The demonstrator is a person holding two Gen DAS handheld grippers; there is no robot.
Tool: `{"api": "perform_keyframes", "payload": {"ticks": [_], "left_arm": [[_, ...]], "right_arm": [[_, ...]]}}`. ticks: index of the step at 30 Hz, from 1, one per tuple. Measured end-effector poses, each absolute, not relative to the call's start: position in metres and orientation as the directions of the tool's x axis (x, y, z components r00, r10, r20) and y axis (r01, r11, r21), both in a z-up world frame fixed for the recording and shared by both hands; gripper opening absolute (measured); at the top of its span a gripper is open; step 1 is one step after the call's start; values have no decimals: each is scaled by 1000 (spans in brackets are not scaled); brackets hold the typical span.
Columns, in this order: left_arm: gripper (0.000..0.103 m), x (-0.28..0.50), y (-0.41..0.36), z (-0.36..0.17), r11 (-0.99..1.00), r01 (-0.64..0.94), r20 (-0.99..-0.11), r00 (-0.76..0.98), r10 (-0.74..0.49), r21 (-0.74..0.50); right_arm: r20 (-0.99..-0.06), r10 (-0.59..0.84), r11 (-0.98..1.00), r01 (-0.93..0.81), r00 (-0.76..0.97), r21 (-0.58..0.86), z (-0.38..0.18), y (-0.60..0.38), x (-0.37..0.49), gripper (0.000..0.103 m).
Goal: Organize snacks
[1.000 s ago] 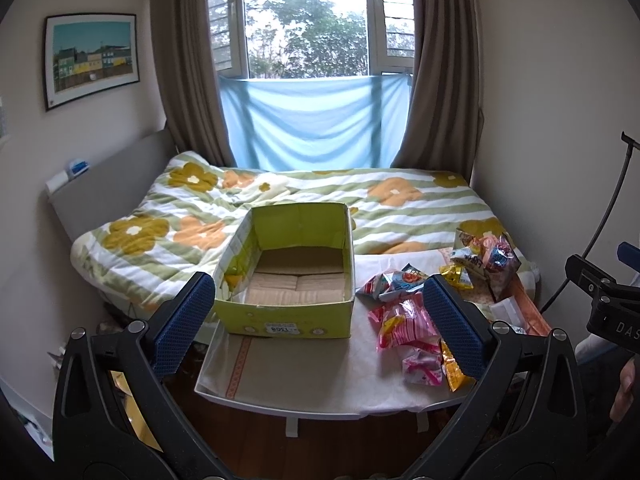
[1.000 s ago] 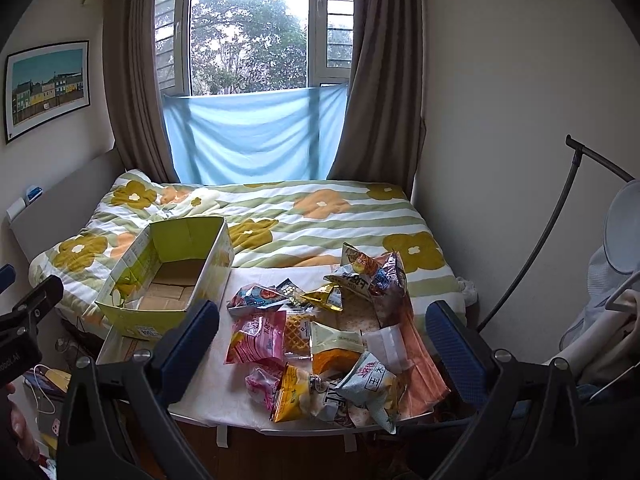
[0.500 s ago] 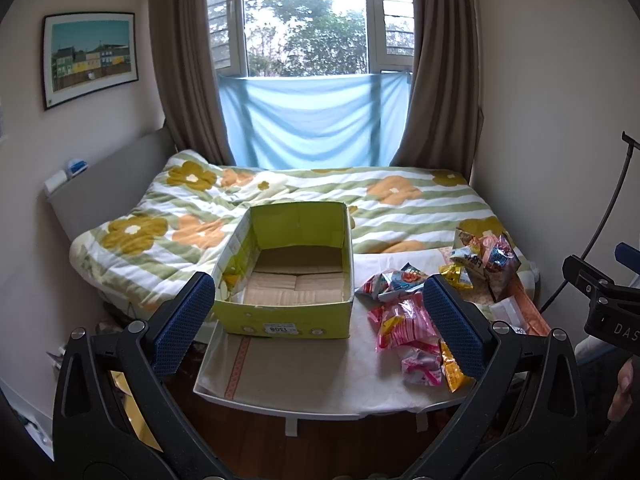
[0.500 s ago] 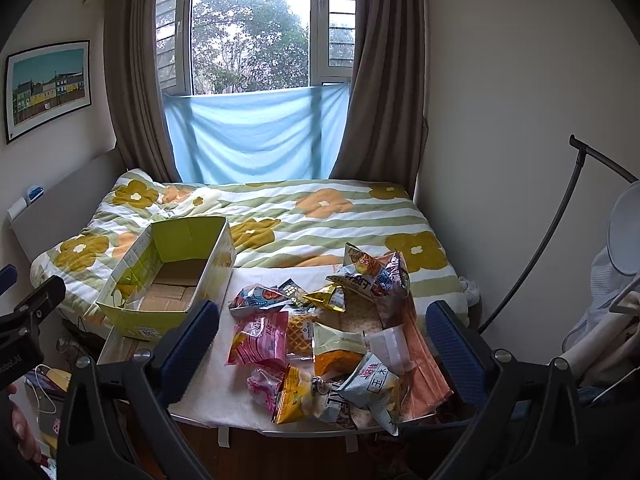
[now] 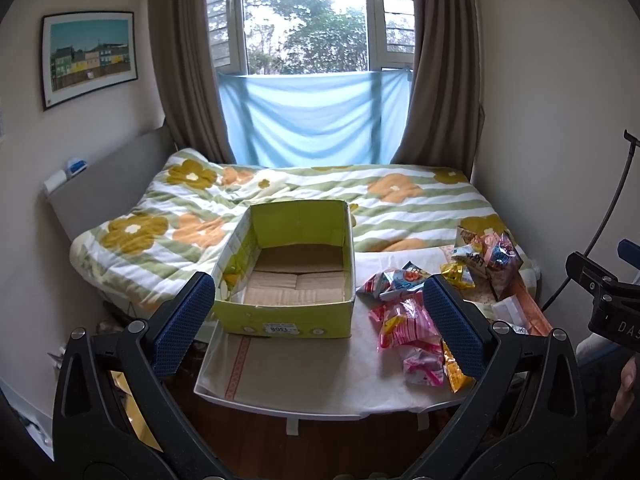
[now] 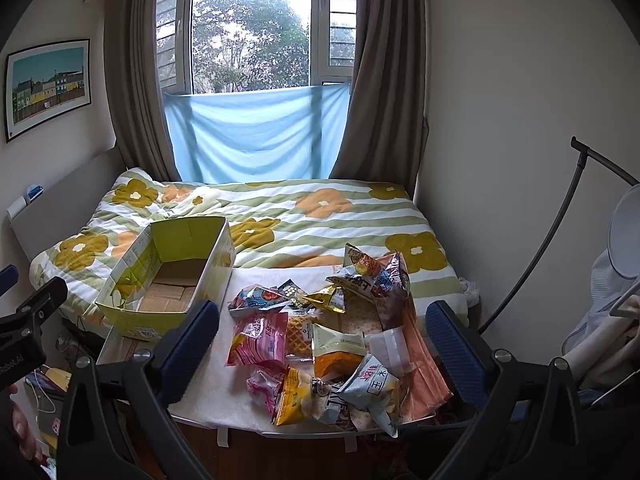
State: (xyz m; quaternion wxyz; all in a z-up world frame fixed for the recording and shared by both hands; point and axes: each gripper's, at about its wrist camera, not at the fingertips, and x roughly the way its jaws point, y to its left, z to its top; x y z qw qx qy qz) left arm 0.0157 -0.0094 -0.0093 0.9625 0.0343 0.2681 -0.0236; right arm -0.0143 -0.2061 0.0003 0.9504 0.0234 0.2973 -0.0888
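Observation:
An open yellow-green cardboard box [image 5: 292,312] [image 6: 168,276] stands empty on the left of a small white table [image 5: 304,372] [image 6: 208,396]. Several snack packets lie heaped on the table's right side: a pink packet [image 5: 404,320] [image 6: 260,338], a yellow one [image 6: 298,396], a white one with red print [image 6: 374,384] and a blue-red one [image 5: 404,278] [image 6: 260,296]. My left gripper [image 5: 318,320] hangs open in front of the box, well short of it. My right gripper [image 6: 322,344] is open before the snack heap, holding nothing.
A bed with a flowered, striped quilt [image 5: 320,192] [image 6: 320,212] lies right behind the table. An orange cloth [image 6: 424,364] covers the table's right edge. A black curved stand [image 6: 568,216] and white fabric [image 6: 608,336] stand at the right. Wooden floor shows below the table.
Both views have shifted only slightly; the grippers stay open and nothing on the table has moved.

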Motion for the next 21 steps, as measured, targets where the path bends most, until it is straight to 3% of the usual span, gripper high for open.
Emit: {"api": "perform_keyframes", "payload": {"ticks": [21], "left_arm": [[103,28,-11,-12,992,124,-554,827,-92,21]], "right_arm": [[-579,-182,975,222,795,-1,3,-216,-7,103]]}}
